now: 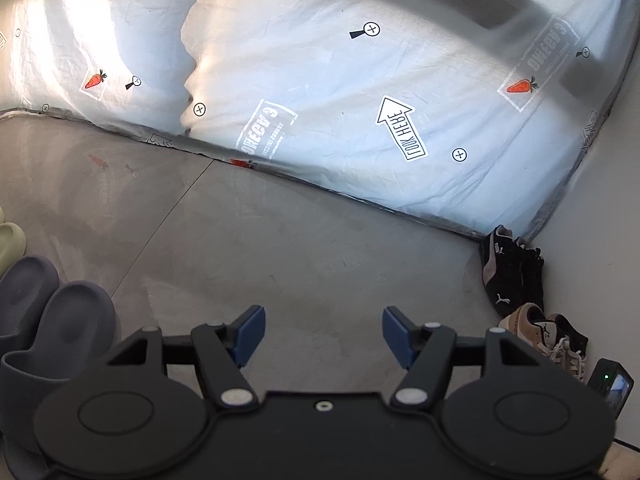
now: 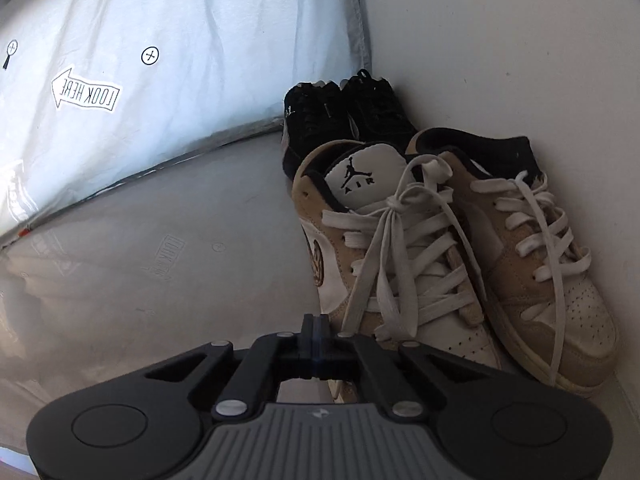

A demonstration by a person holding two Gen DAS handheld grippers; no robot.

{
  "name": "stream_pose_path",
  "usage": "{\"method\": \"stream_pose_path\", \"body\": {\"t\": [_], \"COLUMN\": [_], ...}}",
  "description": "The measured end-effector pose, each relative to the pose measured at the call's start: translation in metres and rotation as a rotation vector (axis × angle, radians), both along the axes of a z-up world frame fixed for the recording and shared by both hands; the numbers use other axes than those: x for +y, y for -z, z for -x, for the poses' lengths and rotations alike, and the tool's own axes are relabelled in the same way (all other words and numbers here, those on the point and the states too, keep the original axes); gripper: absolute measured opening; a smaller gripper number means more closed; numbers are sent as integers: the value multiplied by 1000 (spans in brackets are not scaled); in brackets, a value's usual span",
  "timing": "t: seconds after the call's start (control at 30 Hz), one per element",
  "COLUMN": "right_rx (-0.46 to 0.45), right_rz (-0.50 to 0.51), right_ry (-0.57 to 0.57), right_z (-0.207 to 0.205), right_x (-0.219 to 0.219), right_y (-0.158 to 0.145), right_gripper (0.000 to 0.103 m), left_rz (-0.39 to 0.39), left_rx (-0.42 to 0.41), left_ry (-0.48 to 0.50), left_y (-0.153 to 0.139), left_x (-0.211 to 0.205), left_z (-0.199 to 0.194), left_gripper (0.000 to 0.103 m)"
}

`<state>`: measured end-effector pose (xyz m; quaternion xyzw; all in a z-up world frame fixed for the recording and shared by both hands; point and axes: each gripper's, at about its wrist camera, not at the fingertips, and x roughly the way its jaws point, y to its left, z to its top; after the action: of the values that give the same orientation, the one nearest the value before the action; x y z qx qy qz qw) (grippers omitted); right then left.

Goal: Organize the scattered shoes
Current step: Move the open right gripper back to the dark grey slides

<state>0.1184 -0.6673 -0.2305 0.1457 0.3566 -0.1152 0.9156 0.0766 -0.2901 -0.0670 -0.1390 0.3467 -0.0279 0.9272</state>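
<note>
Sneakers are lining up along the white wall (image 2: 520, 40) at our right; in the right wrist view the tan and white lace-up sneakers (image 2: 432, 264) are sitting side by side at about two o'clock, toes pointing back toward us, with the black suede sneakers (image 2: 344, 120) just behind them at about one o'clock, tucked into the corner where the wall is meeting the white printed bed sheet (image 2: 160, 60). We are holding the right gripper (image 2: 319, 322) low over the glossy grey floor (image 2: 160, 272); its jaws are pressed fully together on nothing, its tips lying just beside the near sneaker's toe, whether touching we cannot tell. In the left wrist view we are keeping the left gripper (image 1: 323, 334) above bare floor, its blue-padded jaws spread wide and empty; the dark grey foam slides (image 1: 60, 320) are resting together at nine o'clock, partly hidden under the gripper body, and a pale green foam slide (image 1: 10, 240) is peeking in beyond them at the frame edge; both sneaker pairs are showing at three o'clock against the wall, and a small black device with a green light (image 1: 612, 384) is sitting at four o'clock.
</note>
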Motion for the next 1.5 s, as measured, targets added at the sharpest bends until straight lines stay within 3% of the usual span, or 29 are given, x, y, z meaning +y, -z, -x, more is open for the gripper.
{"method": "stream_pose_path", "body": {"t": [0.1, 0.27, 0.33, 0.4, 0.47, 0.53, 0.57, 0.6, 0.8, 1.03, 1.17, 1.27, 1.5], "right_rx": [25, 21, 13, -30, -83, -138, -167, -196, -339, -422, -402, -378, -252], "right_rz": [87, 78, 98, 87, 49, 15, 6, -2, -117, -65, -5, -40, -72], "right_ry": [28, -2, -37, -51, -65, -100, -114, -126, -258, -450, -503, -538, -596], "right_z": [0, 2, 5, 13, 23, 34, 39, 43, 57, 77, 83, 87, 119], "right_x": [5, -1, 3, 8, 11, 20, 26, 33, 84, 183, 248, 297, 422], "right_y": [1, 0, -3, -12, -23, -36, -43, -49, -88, -127, -132, -133, -112], "right_gripper": [0, 0, 12, 41, 53, 75, 92, 98, 102, 103, 103, 103, 103], "left_rz": [-5, -10, -5, -2, -2, 3, 5, 5, 8, -12, -93, -131, -152], "left_rx": [-7, 2, -1, -16, -38, -64, -79, -94, -180, -269, -283, -277, -223], "left_ry": [10, 15, 10, 2, -9, -21, -27, -34, -71, -117, -137, -145, -151], "left_y": [-2, 2, 3, 1, -2, -4, -7, -9, -25, -42, -44, -45, -36], "left_x": [-2, -1, 0, 1, 4, 7, 12, 18, 53, 98, 144, 185, 281], "left_z": [-1, -2, -2, 0, 5, 11, 16, 21, 52, 87, 103, 109, 112], "left_gripper": [66, 66, 66, 66, 67, 77, 84, 84, 94, 95, 95, 95, 95]}}
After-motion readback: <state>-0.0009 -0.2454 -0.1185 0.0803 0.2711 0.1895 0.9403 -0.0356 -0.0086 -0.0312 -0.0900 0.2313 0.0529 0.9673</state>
